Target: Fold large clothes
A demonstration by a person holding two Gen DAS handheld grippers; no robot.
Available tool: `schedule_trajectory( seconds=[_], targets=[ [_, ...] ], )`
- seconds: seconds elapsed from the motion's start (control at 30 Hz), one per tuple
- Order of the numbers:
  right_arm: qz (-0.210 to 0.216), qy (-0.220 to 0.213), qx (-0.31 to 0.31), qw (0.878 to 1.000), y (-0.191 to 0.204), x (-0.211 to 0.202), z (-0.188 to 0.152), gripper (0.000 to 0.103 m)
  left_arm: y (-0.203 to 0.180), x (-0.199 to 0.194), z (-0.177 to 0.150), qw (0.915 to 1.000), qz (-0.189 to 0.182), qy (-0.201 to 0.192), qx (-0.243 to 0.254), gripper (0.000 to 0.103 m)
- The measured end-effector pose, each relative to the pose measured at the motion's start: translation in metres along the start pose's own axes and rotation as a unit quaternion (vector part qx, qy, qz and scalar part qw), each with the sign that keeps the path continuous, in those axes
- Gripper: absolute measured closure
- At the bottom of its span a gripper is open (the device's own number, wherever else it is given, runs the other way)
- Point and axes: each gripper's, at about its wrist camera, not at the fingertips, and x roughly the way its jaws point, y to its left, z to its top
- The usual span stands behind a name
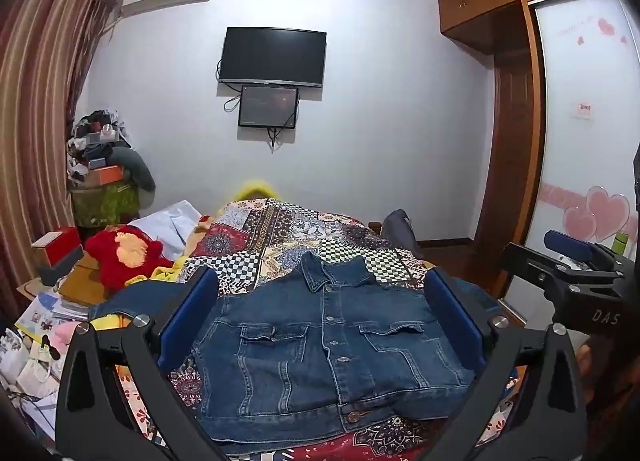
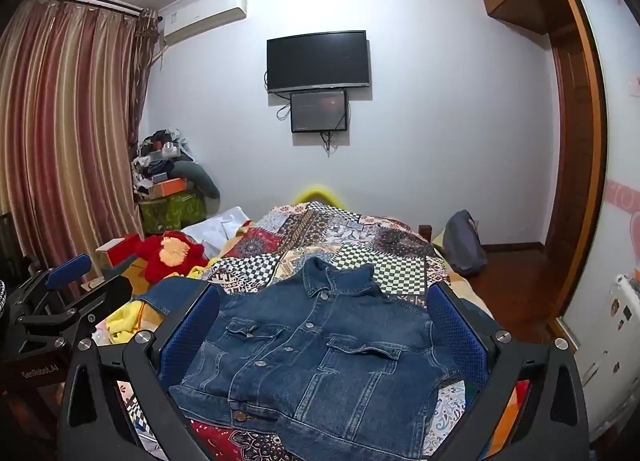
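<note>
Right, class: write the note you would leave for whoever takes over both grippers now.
Left gripper: open, holding nothing, above the jacket.
Right gripper: open, holding nothing, also above it.
Denim jacket: on the patchwork bedspread, front up, buttoned, collar pointing away; the sleeves spread out to the sides.
Done: jacket laid out.
Left: probably fold the sleeves in, then fold the body.

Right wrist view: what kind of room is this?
Most likely a home bedroom. A bed with a patchwork quilt fills the middle, a TV hangs on the far wall, and striped curtains cover the left side. A denim jacket lies on the quilt.
</note>
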Motion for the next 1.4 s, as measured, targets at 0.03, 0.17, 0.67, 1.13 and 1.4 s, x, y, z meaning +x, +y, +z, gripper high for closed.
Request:
schedule_trajectory(
  seconds=[0.03, 0.17, 0.67, 1.13, 1.4],
  targets=[
    [0.0, 0.0, 0.0, 1.0, 0.0, 0.0, 0.0, 0.0, 0.0, 0.0, 0.0, 1.0, 0.0, -0.001, 0.001, 0.0],
    [0.0, 0.0, 0.0, 1.0, 0.0, 0.0, 0.001, 0.0, -0.002, -0.002, -0.001, 1.0, 0.002, -0.006, 0.007, 0.0],
    [0.001, 0.002, 0.005, 1.0, 0.001, 0.006, -0.003, 0.0, -0.01, 0.0, 0.0, 0.9997, 0.005, -0.012, 0.02, 0.0],
    [0.004, 0.007, 0.012, 1.0, 0.0, 0.003, 0.0, 0.0, -0.012, 0.003, -0.002, 0.9996, 0.01, -0.009, 0.025, 0.0],
    [0.005, 0.007, 0.013, 1.0, -0.002, 0.005, 0.0, 0.0, -0.013, 0.002, -0.002, 0.9996, 0.009, -0.009, 0.024, 0.0]
  ],
)
